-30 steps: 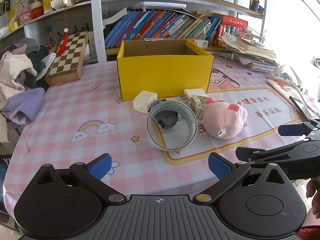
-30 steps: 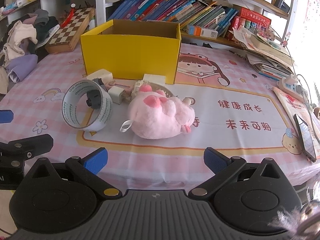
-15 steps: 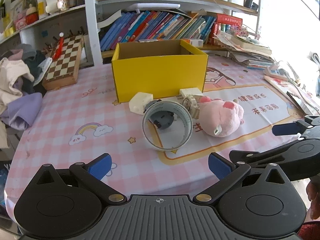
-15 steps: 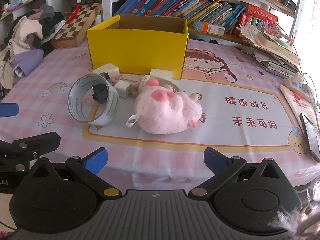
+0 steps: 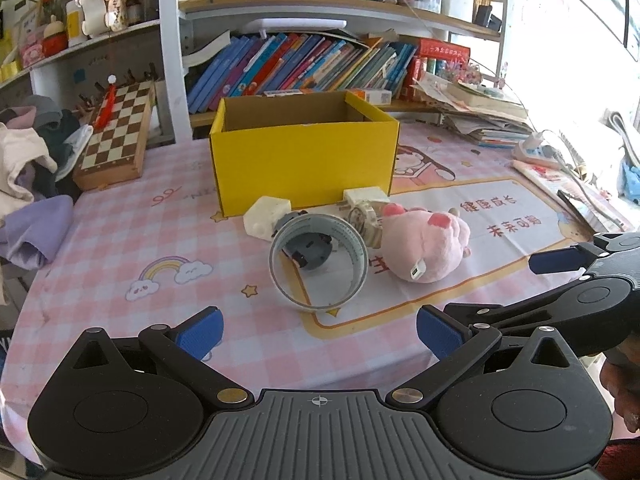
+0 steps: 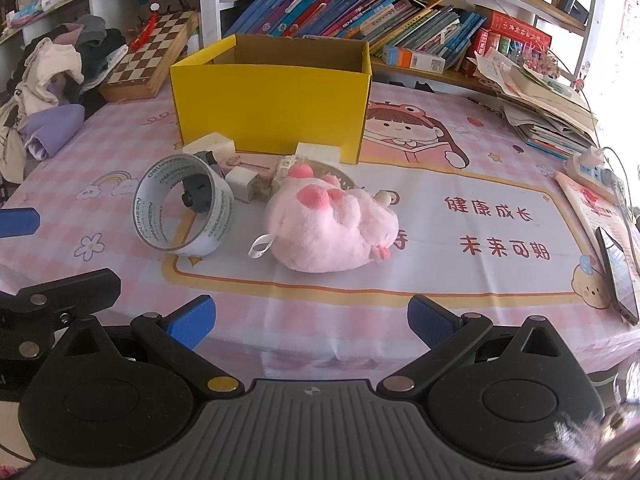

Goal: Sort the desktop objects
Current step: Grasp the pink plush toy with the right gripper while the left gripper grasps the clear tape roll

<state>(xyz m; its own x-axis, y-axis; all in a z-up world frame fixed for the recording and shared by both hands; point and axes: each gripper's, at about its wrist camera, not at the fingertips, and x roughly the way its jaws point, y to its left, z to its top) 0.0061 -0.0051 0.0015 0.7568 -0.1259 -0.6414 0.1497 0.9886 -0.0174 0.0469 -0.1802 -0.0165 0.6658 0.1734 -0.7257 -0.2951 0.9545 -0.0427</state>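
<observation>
An open yellow box stands mid-table. In front of it lie a roll of tape on edge, a pink plush pig, white chargers, a small dark grey gadget behind the tape and a wristwatch. My left gripper is open and empty above the table's near edge, short of the tape. My right gripper is open and empty near the front edge, short of the pig.
A chessboard leans at the back left beside a pile of clothes. Bookshelves run behind the box. Papers and a power strip lie at the right, with a phone by the right edge.
Both grippers have drawn back and risen slightly, so the objects look smaller and farther. Nothing on the table has moved. Both grippers stay open.
</observation>
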